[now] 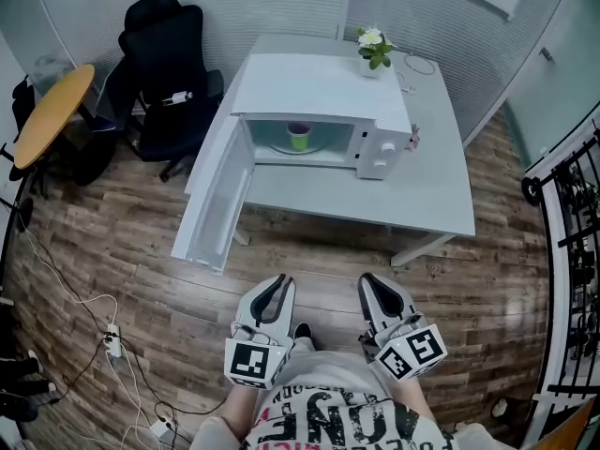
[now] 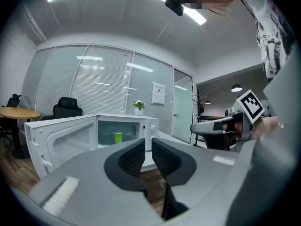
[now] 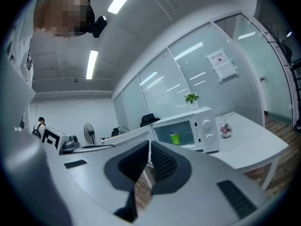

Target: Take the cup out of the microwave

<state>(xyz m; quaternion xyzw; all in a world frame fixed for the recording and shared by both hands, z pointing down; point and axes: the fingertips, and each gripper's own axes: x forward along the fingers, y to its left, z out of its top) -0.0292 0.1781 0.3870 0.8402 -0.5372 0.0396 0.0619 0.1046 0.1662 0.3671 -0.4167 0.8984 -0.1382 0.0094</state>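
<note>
A small green cup [image 1: 299,136] stands on the turntable inside a white microwave [image 1: 380,148] on the white table [image 1: 422,195]. The microwave's door [image 1: 217,204] hangs wide open to the left. The cup shows far ahead in the left gripper view [image 2: 118,137] and the right gripper view [image 3: 174,138]. Both grippers are held close to the person's body over the wooden floor, well short of the table. My left gripper [image 1: 279,282] [image 2: 148,142] has a narrow gap between its pads and nothing in it. The tips of my right gripper [image 1: 368,281] [image 3: 150,145] almost meet and are empty.
A potted plant [image 1: 373,50] sits on the table behind the microwave. A black office chair [image 1: 164,54] and a round wooden table [image 1: 52,111] stand to the left. Cables and a power strip [image 1: 111,340] lie on the floor at left. A black rack [image 1: 572,204] is at right.
</note>
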